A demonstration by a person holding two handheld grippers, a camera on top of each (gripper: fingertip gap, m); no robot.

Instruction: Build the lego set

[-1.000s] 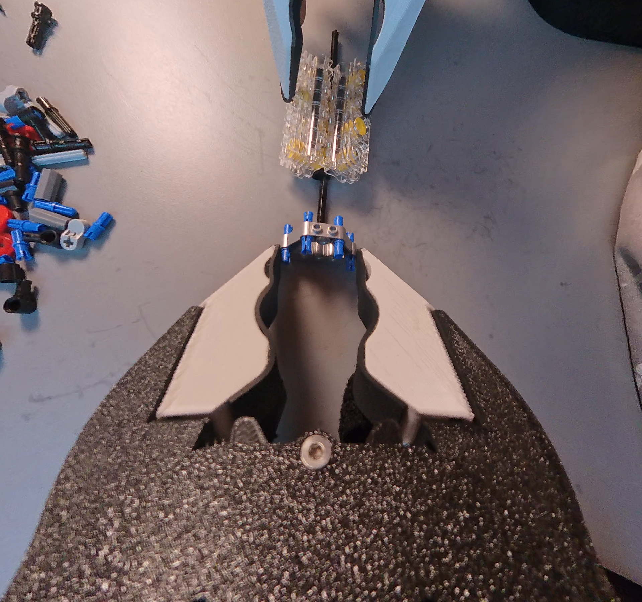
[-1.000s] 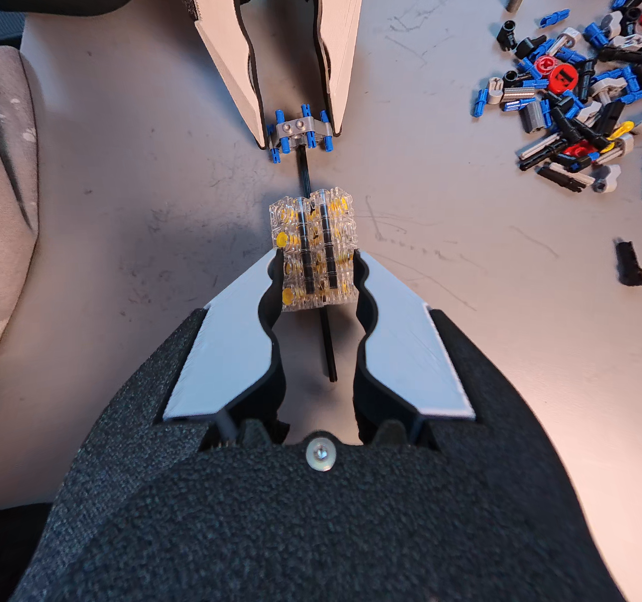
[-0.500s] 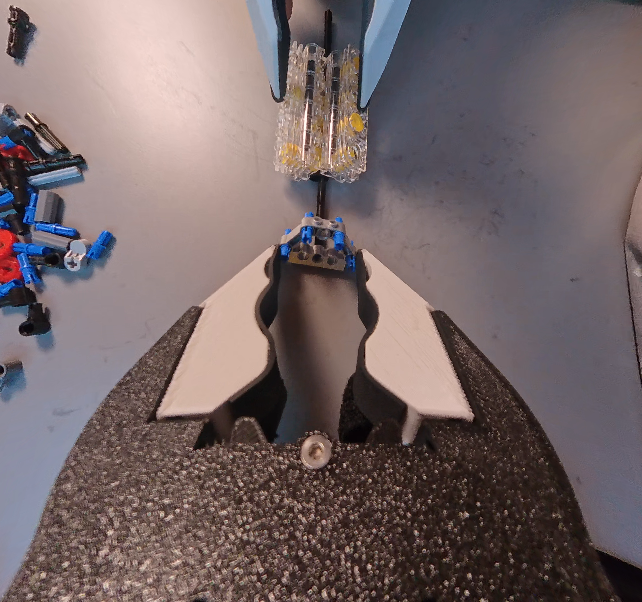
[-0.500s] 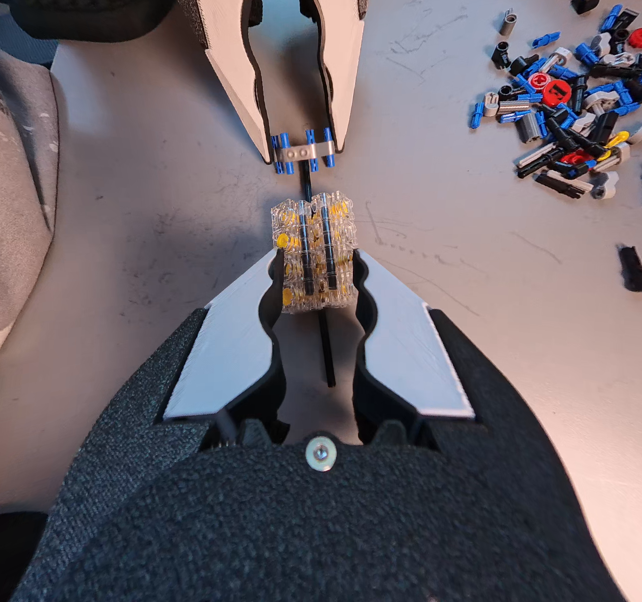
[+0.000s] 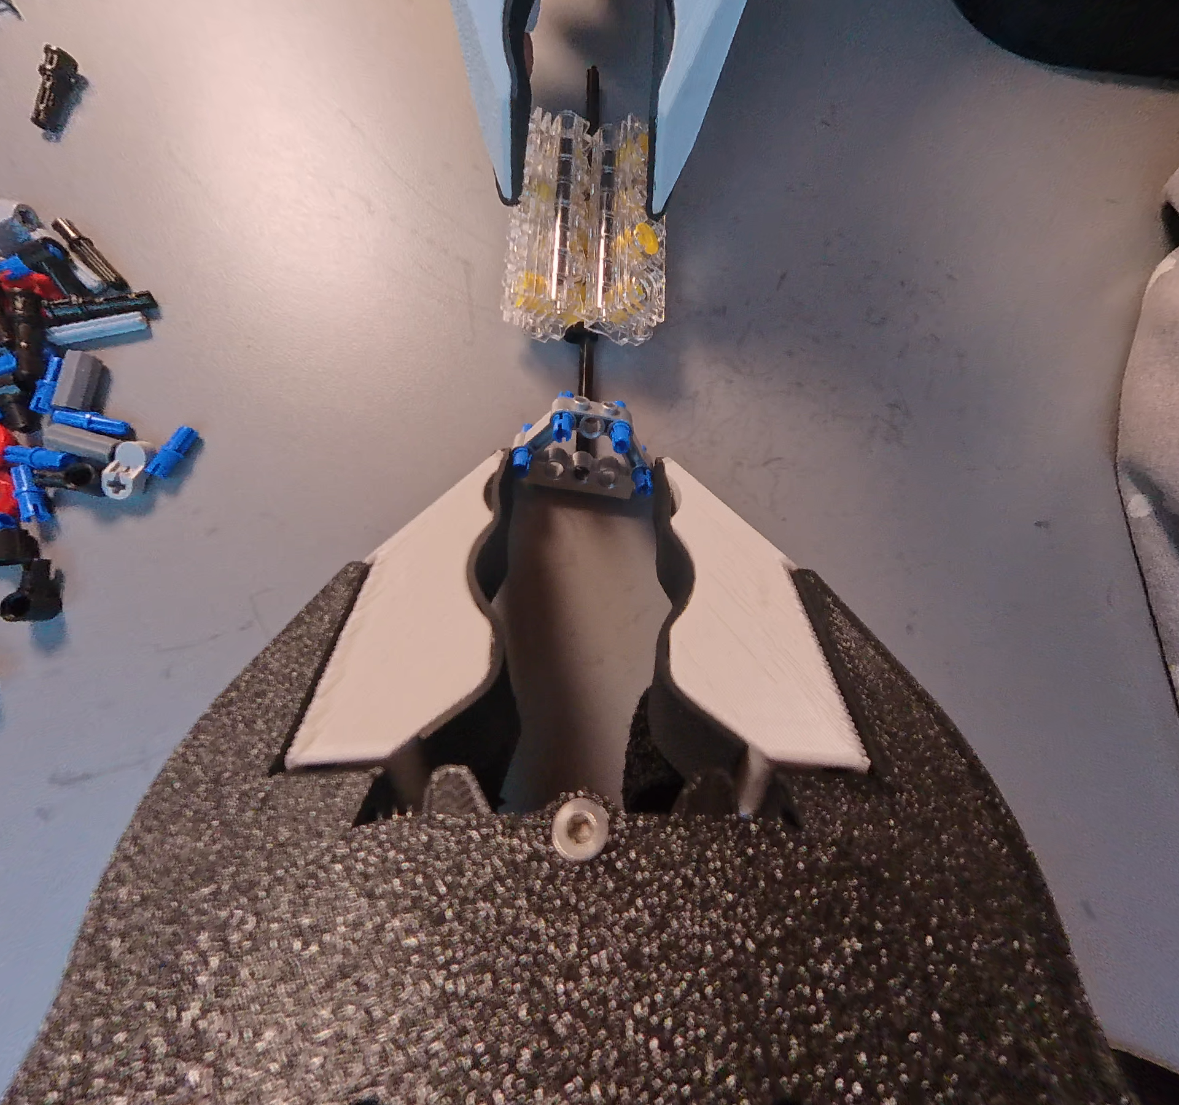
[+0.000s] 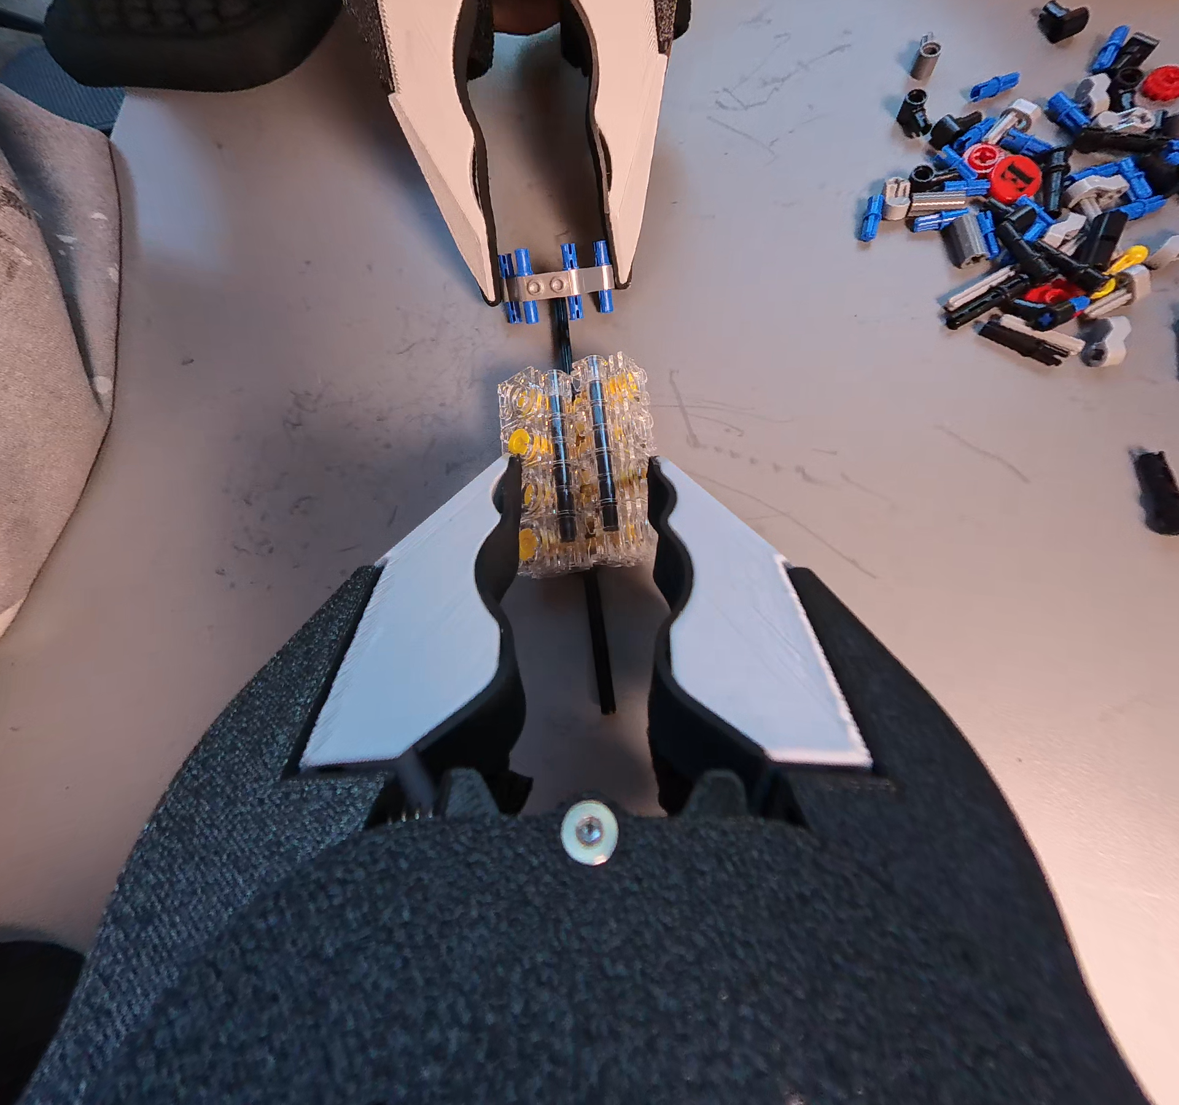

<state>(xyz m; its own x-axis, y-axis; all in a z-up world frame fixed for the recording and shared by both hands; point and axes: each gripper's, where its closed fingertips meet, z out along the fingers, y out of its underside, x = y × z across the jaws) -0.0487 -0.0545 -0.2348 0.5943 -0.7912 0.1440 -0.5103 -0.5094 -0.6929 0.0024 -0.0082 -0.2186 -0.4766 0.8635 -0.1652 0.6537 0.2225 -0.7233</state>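
Left gripper [image 5: 582, 468] is clamped on a small grey beam [image 5: 582, 471] stuffed with blue pins [image 5: 561, 425], pinched right at the fingertips. Right gripper [image 6: 579, 468] faces it head-on and squeezes a clear block [image 6: 577, 468] with yellow studs and two black rods along its top. A thin black axle [image 6: 600, 647] runs through the block and pokes out toward the beam, and its tip seems to meet the beam's middle hole. Both sit just above the scuffed grey worktop [image 6: 829, 500]. Loose parts pile [image 6: 1052, 194] in blue, black, grey and red lies off to the side. No brand or readable writing that I can make out.
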